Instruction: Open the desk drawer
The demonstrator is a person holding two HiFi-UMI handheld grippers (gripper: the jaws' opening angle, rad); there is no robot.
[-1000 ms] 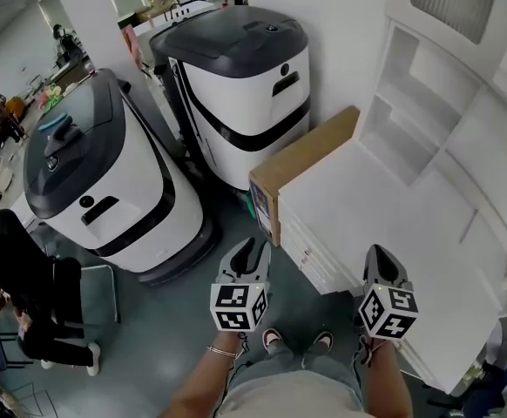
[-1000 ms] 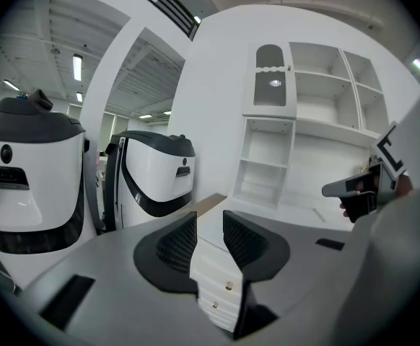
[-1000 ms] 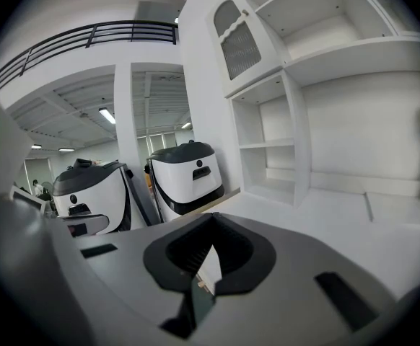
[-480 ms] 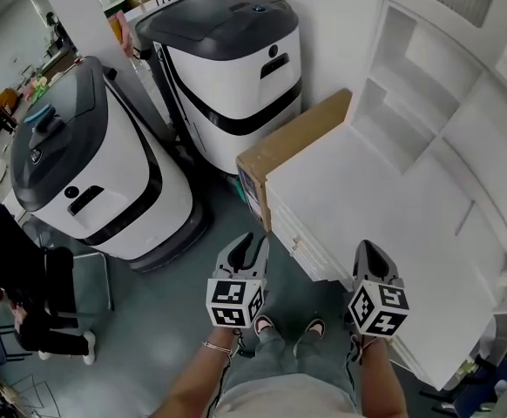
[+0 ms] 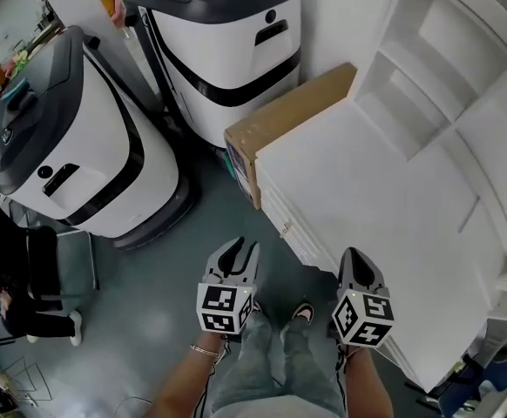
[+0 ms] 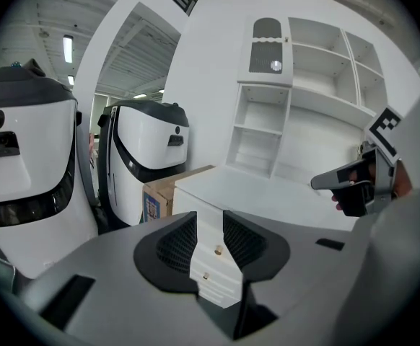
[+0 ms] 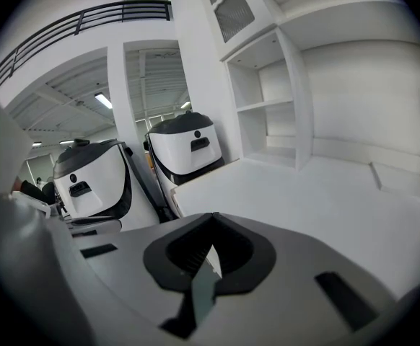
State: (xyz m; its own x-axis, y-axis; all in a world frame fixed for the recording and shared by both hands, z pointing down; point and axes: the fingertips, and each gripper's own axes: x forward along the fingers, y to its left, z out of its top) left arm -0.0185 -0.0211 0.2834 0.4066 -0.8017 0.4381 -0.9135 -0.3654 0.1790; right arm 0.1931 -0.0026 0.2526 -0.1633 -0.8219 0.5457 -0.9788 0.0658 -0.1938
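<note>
On the bench's (image 5: pixel 375 190) front face, the drawer (image 5: pixel 290 233) sits shut, its small knob towards us. We hold the left gripper (image 5: pixel 239 251) near it, jaws apart and empty, and the right gripper (image 5: pixel 353 255) alongside, jaws meeting at the tips on nothing. A cardboard box (image 5: pixel 280 138) stands against the bench's side.

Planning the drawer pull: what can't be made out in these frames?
- Head view: drawer fronts seen steeply from above; their count is unreadable.
- Left gripper view: below the two knobs, the body of the left claw hides the lower front of the desk.
- Right gripper view: the shut right claw covers the desk edge; no drawers show.
</note>
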